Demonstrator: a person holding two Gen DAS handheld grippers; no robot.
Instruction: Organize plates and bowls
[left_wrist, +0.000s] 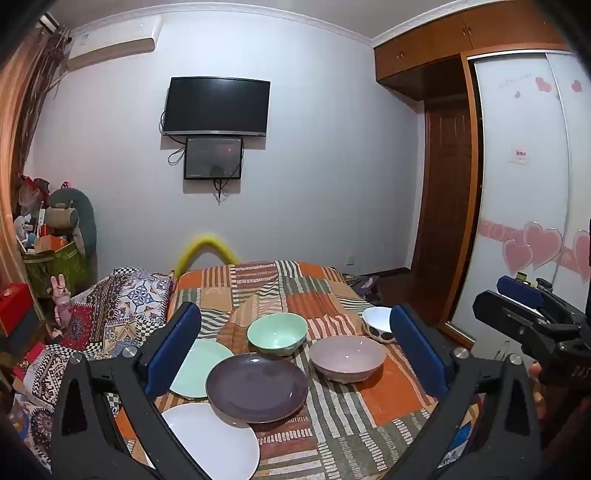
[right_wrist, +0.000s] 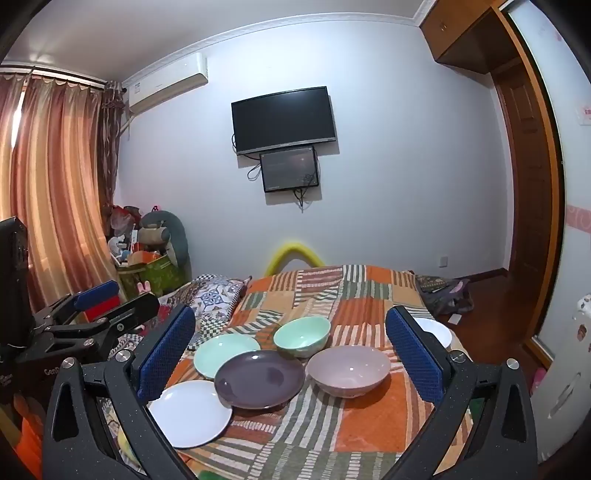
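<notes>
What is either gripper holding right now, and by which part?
Nothing. The left gripper and right gripper are both open above the bedspread, with no plate or bowl between their fingers.

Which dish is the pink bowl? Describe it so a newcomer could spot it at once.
Start at the orange striped bedspread below the wall TV. Among the dishes, look right of the dark purple plate: the pink bowl sits there, in front of the green bowl. It is the widest bowl, pale dusty pink, while the other bowls are mint green and white.
</notes>
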